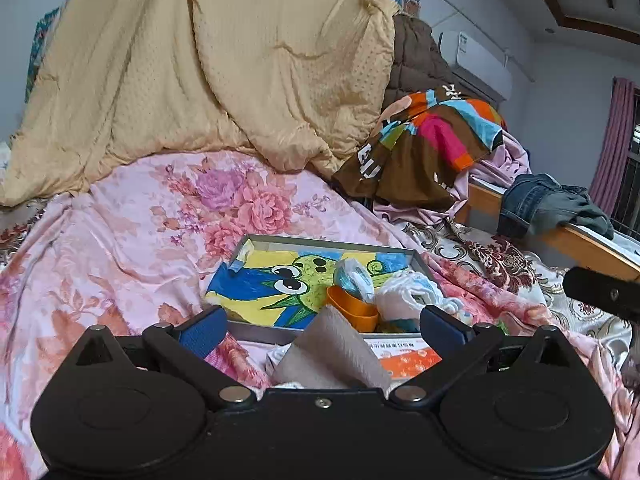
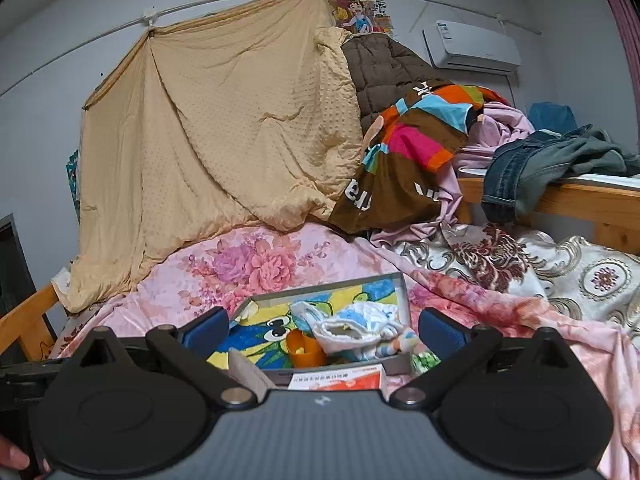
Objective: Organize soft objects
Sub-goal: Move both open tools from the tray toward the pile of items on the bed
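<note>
A shallow grey tray [image 1: 320,241] with a cartoon picture on its floor lies on the pink floral bedcover [image 1: 120,248]. At its near right end are an orange cup [image 1: 354,310] and bunched white-and-blue soft cloths [image 1: 404,296]. A folded beige cloth [image 1: 336,354] lies just in front of the tray, between my left gripper's [image 1: 322,330] open fingers and untouched by the pads. My right gripper [image 2: 324,330] is also open with nothing held, facing the same tray [image 2: 402,300], cup [image 2: 306,350], soft cloths [image 2: 356,328] and beige cloth [image 2: 248,372].
An orange-and-white box [image 1: 404,356] lies against the tray's near wall. A pale yellow quilt [image 1: 224,64] hangs behind the bed, with a brown multicoloured blanket [image 1: 424,148] piled beside it. Jeans [image 1: 540,204] drape over a wooden rail at right. A brocade cover [image 2: 560,272] lies to the right.
</note>
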